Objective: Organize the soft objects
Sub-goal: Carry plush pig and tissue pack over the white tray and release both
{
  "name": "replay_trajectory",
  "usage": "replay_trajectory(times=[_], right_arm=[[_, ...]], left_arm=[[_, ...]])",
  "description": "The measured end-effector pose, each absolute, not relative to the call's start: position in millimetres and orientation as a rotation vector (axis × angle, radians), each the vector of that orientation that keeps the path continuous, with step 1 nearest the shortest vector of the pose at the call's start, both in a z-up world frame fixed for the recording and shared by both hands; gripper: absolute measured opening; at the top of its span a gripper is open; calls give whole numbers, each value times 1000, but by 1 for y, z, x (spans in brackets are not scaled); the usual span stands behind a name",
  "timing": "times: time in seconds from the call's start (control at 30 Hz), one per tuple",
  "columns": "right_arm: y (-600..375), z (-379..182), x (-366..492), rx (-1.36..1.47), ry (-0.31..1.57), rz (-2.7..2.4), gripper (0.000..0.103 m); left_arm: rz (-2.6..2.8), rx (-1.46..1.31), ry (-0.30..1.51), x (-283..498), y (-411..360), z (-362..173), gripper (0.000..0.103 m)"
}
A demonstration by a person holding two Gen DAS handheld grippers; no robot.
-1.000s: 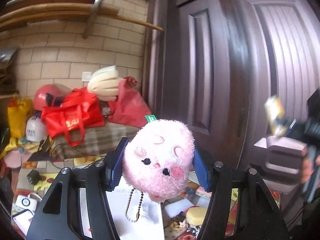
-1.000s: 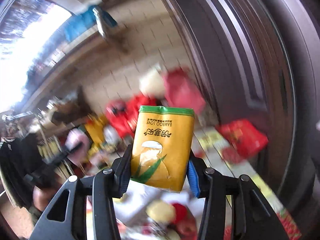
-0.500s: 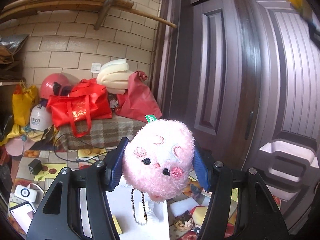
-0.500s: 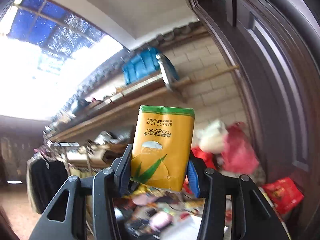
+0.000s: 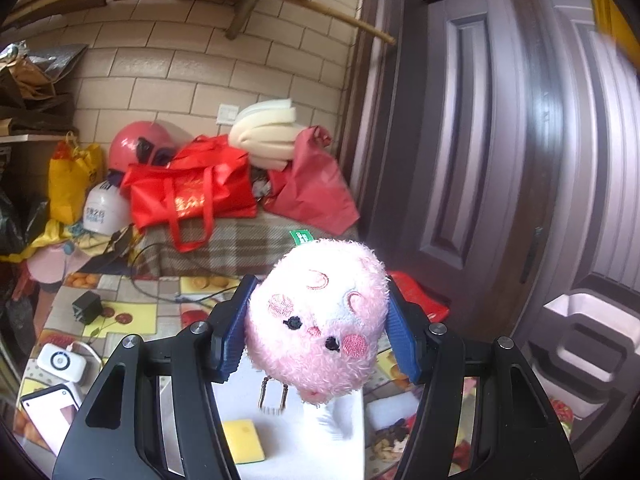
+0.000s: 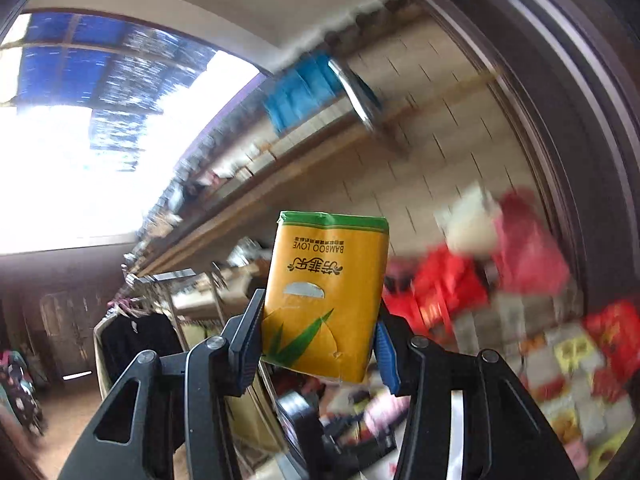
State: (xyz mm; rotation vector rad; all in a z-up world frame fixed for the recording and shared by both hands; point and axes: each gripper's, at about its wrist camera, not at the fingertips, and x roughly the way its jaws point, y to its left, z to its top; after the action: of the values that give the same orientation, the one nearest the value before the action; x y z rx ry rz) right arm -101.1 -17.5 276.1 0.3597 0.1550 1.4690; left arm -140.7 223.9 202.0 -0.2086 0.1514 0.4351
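Note:
A round pink plush toy [image 5: 320,320] with a stitched face and a green tag sits squeezed between the blue pads of my left gripper [image 5: 318,330], which is shut on it above a patterned tablecloth [image 5: 132,312]. A small bead chain hangs under the toy. Below it lie a white box [image 5: 304,432] and a yellow sponge [image 5: 243,440]. In the right wrist view my right gripper [image 6: 318,346] is shut on a yellow pack of tissues [image 6: 326,296] with a green top edge, held up high and tilted towards the ceiling. A blurred yellow edge [image 5: 612,12] at the left wrist view's top right may be that pack.
A dark wooden door [image 5: 500,160] stands close on the right. Red bags [image 5: 192,196], a pink helmet [image 5: 136,150] and a white foam roll [image 5: 266,140] crowd the brick wall behind. A charger [image 5: 86,306], a small white device [image 5: 62,362] and a phone [image 5: 50,414] lie at the table's left.
My right gripper swung upward with the tissue pack, from facing the table to the roof and shelves. The left gripper dipped slightly with the plush toy, so more of the table shows.

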Motion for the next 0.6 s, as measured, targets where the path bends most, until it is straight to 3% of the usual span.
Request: replay_trajectory(times=[0.27,0.6], right_arm=[[63,161,-17,347,533,1272,48],[118,76,13,261,776,1181,48]], left_arm=[[556,-205,208,-138,250,187,61],[564,-282,370,-97,289,132,61]])
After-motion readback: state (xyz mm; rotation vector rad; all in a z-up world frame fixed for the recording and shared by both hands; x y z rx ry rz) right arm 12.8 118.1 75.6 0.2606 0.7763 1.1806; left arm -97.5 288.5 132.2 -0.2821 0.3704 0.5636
